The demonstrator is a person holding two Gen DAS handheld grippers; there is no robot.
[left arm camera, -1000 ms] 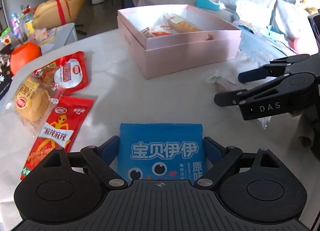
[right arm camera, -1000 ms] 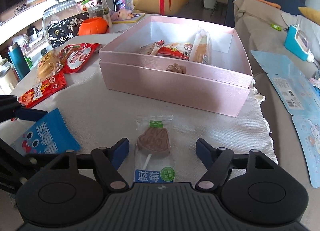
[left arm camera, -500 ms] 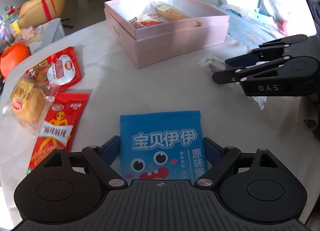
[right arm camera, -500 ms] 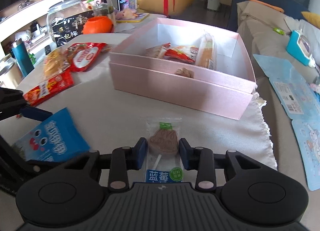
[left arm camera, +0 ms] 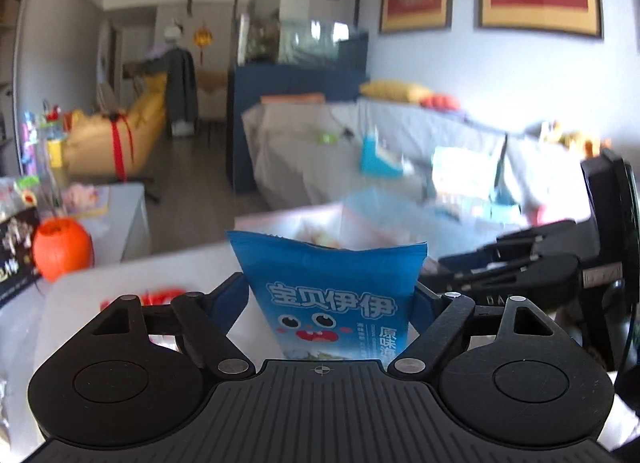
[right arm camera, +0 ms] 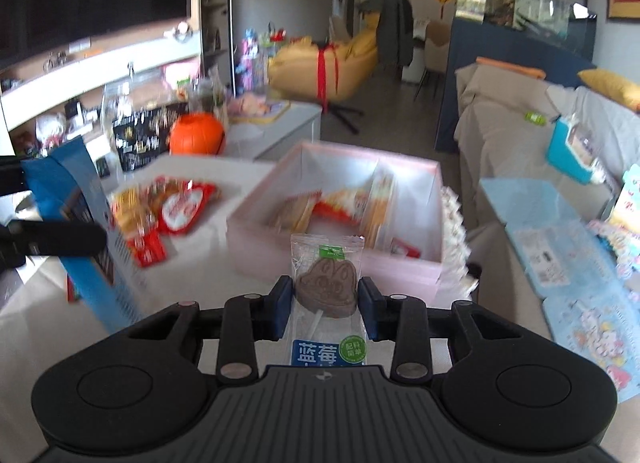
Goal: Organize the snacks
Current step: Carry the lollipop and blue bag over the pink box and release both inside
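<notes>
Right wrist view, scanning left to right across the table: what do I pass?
blue snack bag → red snack packets → wrapped lollipop held between the right gripper fingers → light blue packs at the right.

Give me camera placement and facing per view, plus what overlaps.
Left wrist: on the left gripper, facing the sofa; its fingers hold the blue bag; right gripper at right.
Right wrist: on the right gripper, facing the pink box; shut on the lollipop.
Shared: blue bag, orange pumpkin, yellow chair.
</notes>
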